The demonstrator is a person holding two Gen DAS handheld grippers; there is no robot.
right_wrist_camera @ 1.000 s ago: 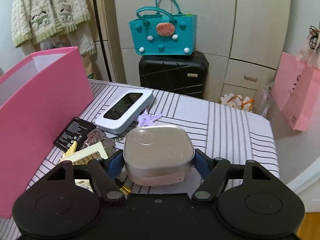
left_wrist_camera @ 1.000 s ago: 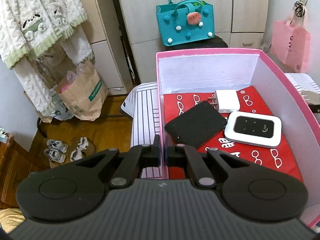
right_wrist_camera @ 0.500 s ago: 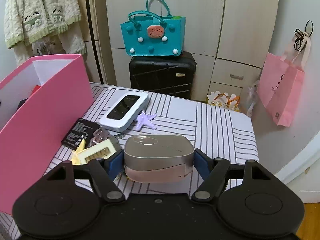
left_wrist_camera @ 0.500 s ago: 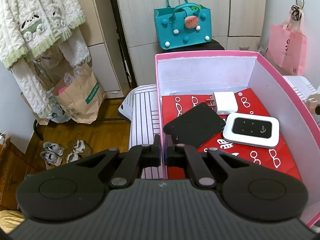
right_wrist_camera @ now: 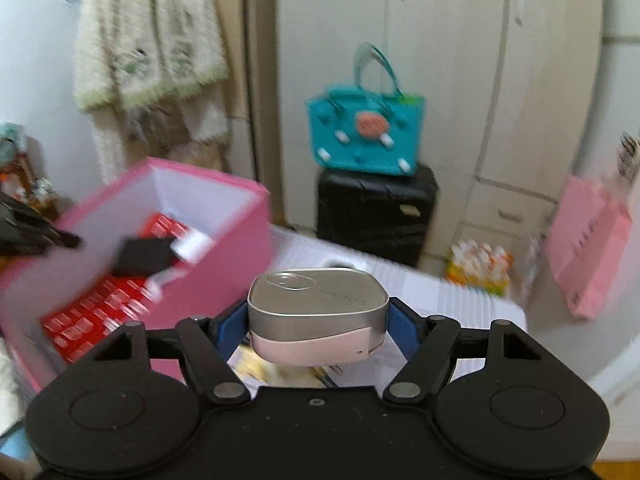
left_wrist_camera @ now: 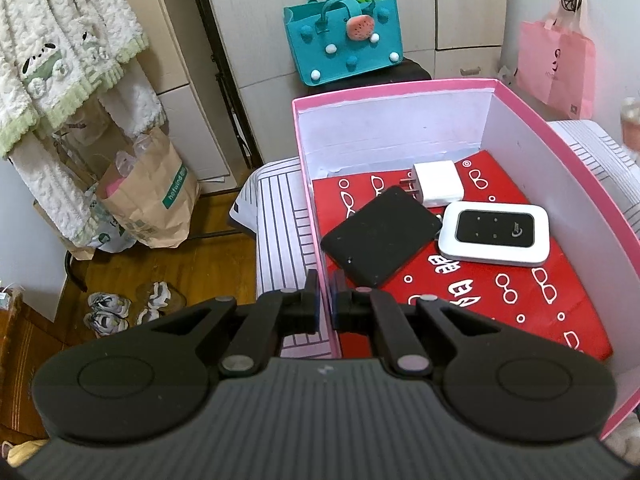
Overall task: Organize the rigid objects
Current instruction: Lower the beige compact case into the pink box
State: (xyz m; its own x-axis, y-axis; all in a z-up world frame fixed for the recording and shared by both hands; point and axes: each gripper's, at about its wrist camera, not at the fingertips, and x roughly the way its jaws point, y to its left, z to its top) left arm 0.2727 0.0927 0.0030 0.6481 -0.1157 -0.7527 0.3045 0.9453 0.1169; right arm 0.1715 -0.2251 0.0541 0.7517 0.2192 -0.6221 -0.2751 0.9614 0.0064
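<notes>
The pink box [left_wrist_camera: 520,140] stands on the striped table, with a red printed sheet on its floor. On that sheet lie a black flat device [left_wrist_camera: 380,236], a white charger [left_wrist_camera: 438,184] and a white pocket router [left_wrist_camera: 494,234]. My left gripper [left_wrist_camera: 326,304] is shut on the box's left wall near the front corner. My right gripper [right_wrist_camera: 318,320] is shut on a silver and pink case [right_wrist_camera: 316,308], held in the air to the right of the pink box [right_wrist_camera: 224,264] and above its rim. The right wrist view is blurred.
A teal felt bag [right_wrist_camera: 366,128] sits on a black suitcase [right_wrist_camera: 376,216] by the cupboards behind the table. A pink paper bag [right_wrist_camera: 588,240] hangs at the right. A brown paper bag [left_wrist_camera: 152,196] and shoes [left_wrist_camera: 108,308] are on the floor at the left.
My right gripper has risen with the case off the table and swung toward the pink box, whose inside now shows in its view. The left gripper has stayed clamped on the wall.
</notes>
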